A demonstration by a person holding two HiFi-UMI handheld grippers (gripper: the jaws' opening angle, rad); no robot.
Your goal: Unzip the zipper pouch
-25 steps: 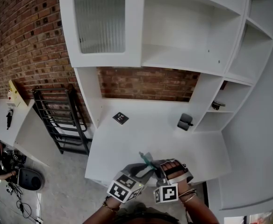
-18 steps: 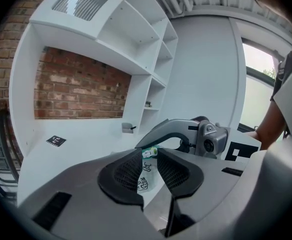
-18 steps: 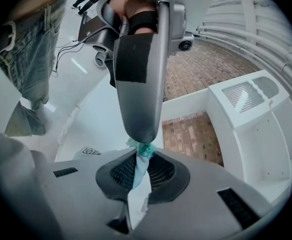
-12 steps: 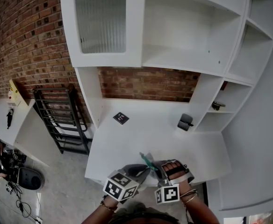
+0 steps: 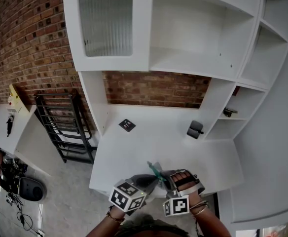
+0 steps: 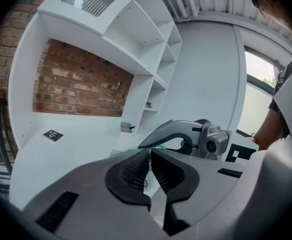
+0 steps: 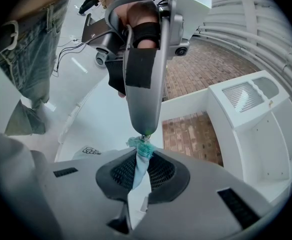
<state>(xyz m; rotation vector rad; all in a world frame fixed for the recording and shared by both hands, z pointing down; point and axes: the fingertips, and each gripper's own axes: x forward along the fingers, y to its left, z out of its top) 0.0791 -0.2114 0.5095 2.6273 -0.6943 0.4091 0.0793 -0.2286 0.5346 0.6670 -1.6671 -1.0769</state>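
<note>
A see-through pouch (image 5: 155, 174) with a teal zipper hangs between my two grippers above the front edge of the white desk (image 5: 149, 142). My right gripper (image 7: 143, 160) is shut on the pouch's pale fabric (image 7: 138, 173), just below the teal zipper end (image 7: 144, 147). My left gripper (image 6: 150, 152) comes in from the left. Its jaws have come together on the teal zipper pull (image 6: 157, 146). In the right gripper view the left gripper (image 7: 145, 132) meets that teal end from above. In the head view, the left gripper (image 5: 154, 177) and the right gripper (image 5: 167, 179) almost touch.
On the desk lie a black marker card (image 5: 127, 125) at the back left and a black object (image 5: 195, 129) at the back right. White shelves (image 5: 198, 58) rise behind it, with a small item (image 5: 228, 111) in a side shelf. A black rack (image 5: 65, 127) stands to the left.
My left gripper has shifted slightly left and its jaws have closed onto the zipper end. The right gripper and the pouch have stayed in place.
</note>
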